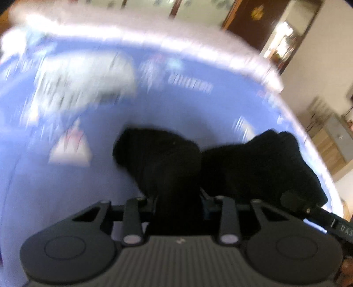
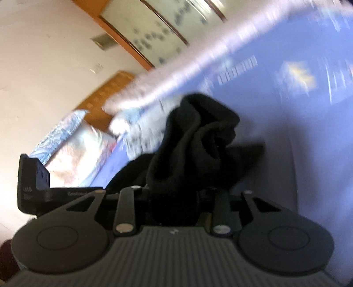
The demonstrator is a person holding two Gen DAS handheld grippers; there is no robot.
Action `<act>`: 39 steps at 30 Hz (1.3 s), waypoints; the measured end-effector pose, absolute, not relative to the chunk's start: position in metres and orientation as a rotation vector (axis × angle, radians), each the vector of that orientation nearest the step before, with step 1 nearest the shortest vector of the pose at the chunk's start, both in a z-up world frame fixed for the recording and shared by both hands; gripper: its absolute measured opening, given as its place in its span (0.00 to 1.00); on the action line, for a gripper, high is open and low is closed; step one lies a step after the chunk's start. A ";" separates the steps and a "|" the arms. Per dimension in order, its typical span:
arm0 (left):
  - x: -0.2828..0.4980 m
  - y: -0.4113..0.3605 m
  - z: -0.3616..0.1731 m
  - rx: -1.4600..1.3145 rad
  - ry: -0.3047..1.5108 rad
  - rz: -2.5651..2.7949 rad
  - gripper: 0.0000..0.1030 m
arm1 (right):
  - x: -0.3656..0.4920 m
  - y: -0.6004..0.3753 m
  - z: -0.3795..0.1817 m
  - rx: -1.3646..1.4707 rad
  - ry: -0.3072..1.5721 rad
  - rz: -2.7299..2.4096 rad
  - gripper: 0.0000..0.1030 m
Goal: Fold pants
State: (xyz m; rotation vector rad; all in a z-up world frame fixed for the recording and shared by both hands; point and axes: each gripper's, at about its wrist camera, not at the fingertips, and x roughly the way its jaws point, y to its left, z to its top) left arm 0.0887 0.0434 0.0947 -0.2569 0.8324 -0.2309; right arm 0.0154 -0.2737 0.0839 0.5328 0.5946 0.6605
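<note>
The black pants (image 1: 158, 154) are bunched up and held above a blue printed bed sheet (image 1: 66, 187). My left gripper (image 1: 178, 198) is shut on a fold of the pants; the cloth covers its fingertips. A second bunch of the pants (image 1: 260, 163) hangs to the right, where the right gripper (image 1: 308, 207) holds it. In the right wrist view my right gripper (image 2: 176, 198) is shut on the black pants (image 2: 198, 141), which rise in a crumpled mass in front of it. The left gripper's body (image 2: 44, 194) shows at the left. Both views are motion-blurred.
The bed sheet (image 2: 297, 143) has blurred printed patterns and a pale edge (image 1: 154, 33). A patterned pillow (image 2: 72, 150) lies at the bed's end. A wooden door (image 1: 260, 19), wooden furniture (image 1: 331, 150) and pale walls (image 2: 44, 55) stand beyond the bed.
</note>
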 end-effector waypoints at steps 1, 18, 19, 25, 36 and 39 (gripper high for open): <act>0.102 0.036 0.106 -0.221 0.777 -0.235 0.30 | 0.025 -0.276 0.093 0.525 0.555 0.664 0.34; 0.404 -0.021 -0.009 -0.072 0.624 0.037 0.66 | 0.344 -0.258 -0.009 0.496 0.514 0.356 0.48; 0.400 -0.024 -0.015 -0.033 0.607 0.065 0.83 | 0.345 -0.259 -0.021 0.516 0.537 0.328 0.66; 0.366 -0.014 0.013 -0.062 0.678 0.186 0.92 | 0.318 -0.280 -0.017 0.634 0.557 0.310 0.83; 0.115 -0.048 0.029 0.126 0.708 0.092 0.94 | 0.071 -0.269 0.003 0.462 0.654 0.234 0.87; 0.066 -0.046 0.040 0.135 0.703 0.054 0.98 | 0.017 -0.268 0.013 0.402 0.664 0.250 0.88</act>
